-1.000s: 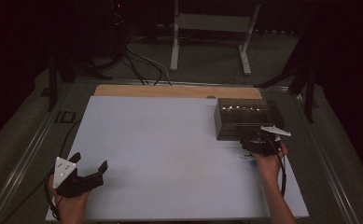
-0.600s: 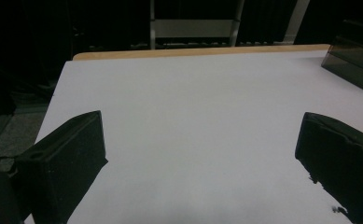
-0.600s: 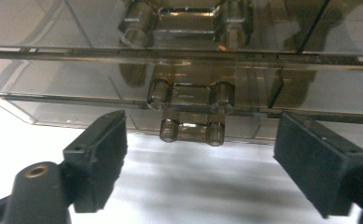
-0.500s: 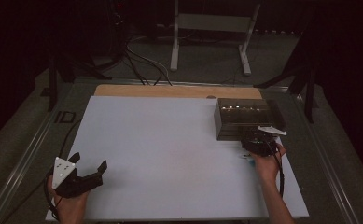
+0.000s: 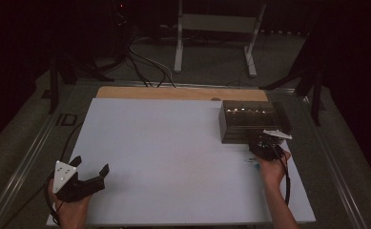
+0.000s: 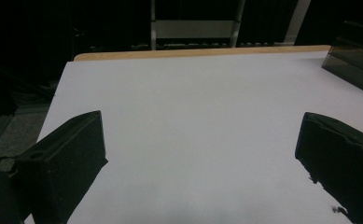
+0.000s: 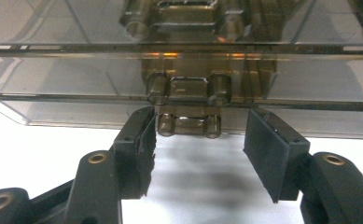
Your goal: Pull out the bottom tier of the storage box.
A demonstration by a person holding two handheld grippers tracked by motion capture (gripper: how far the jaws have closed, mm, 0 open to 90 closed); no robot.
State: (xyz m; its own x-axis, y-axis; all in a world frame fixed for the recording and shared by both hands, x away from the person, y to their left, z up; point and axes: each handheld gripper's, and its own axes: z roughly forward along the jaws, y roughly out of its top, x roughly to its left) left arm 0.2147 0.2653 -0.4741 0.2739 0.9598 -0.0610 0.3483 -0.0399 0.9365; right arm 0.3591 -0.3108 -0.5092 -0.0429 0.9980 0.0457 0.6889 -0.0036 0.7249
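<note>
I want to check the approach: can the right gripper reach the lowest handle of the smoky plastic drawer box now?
Probably yes. The right gripper has just been closing with the lowest handle between its jaws, pads apparently not yet pressing. Nothing lies between them.

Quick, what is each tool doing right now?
Left tool: open, empty.
Right tool: open, has just been closing around the bottom drawer handle, pads not touching it yet.

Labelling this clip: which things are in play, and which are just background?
In play:
right gripper, jaws just closing around the lowest handle
smoky drawer box

Background:
left gripper, open, idle
white mat
metal stand
floor cables
</note>
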